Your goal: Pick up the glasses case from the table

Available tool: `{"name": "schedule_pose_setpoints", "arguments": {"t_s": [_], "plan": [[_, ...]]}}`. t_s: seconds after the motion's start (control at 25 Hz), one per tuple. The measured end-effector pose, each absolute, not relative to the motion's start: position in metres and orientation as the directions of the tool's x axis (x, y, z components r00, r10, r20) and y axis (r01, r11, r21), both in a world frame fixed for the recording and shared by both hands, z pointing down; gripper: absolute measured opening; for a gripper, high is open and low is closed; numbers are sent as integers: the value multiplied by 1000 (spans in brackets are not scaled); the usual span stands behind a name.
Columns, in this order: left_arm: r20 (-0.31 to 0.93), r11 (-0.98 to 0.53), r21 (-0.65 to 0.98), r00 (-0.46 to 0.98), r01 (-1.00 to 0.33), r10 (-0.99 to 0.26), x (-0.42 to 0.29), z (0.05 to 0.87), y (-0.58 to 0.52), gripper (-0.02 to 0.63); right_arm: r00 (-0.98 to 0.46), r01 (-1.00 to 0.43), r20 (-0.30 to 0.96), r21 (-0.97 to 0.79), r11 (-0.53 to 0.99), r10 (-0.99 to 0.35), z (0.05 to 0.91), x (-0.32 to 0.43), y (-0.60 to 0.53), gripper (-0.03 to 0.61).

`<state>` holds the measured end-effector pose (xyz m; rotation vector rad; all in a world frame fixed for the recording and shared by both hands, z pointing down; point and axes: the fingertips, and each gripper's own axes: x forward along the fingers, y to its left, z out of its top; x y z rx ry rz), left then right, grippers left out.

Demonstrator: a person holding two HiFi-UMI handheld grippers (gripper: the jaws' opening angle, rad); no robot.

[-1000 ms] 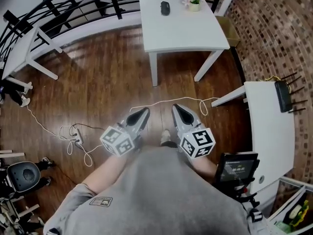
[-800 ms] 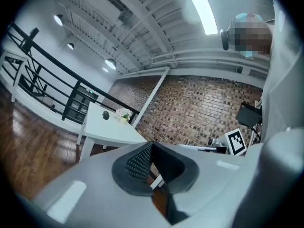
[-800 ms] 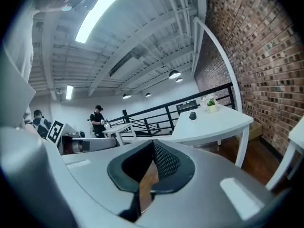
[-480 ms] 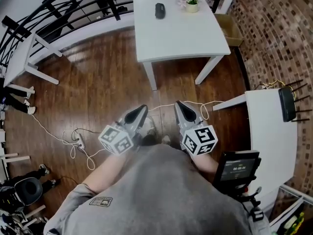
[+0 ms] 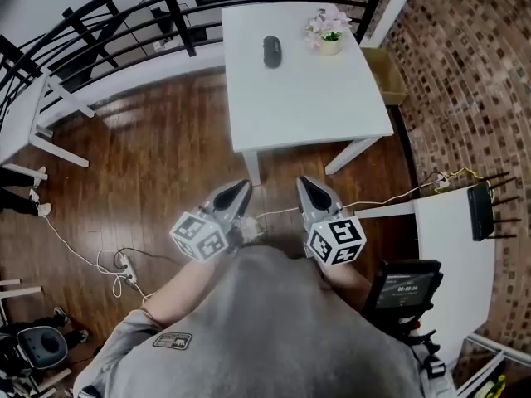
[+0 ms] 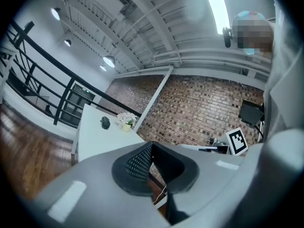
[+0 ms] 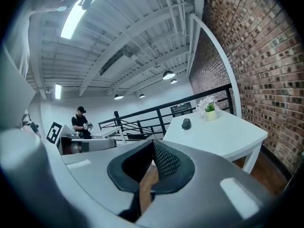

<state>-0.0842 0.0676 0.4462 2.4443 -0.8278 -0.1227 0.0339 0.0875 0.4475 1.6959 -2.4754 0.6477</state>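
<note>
Well ahead of your fingers (image 5: 233, 197): case (image 5: 272, 51) on tabletop (image 5: 307, 98). Both pairs pressed together, empty; unopened, they'd shove it off.

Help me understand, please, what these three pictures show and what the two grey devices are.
There is no robot here: a person holds a two-jaw gripper in each hand. One picture comes from a camera on the person's head, looking down: the left gripper and right gripper point toward a white table. On it lie a dark glasses case and a small flower pot. The other two pictures come from cameras riding on each gripper, looking along its jaws. Both grippers are shut and hold nothing; the case is not yet reached.
</note>
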Motion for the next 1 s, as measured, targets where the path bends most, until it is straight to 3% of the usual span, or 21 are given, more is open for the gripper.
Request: {"name": "schedule_pose_setpoints", "arguments": {"t_s": [0.44,1.0], "plan": [[79,-669,530,815,-522,-574,-95,450,-36,2,-355,-921,302,-272,277,-884,450,22,-11,14],[137,-634,494,774,-594,-618,-34,462,-179,2,-391,-907,318,-293,303,-864,467,84,-154,14]]}}
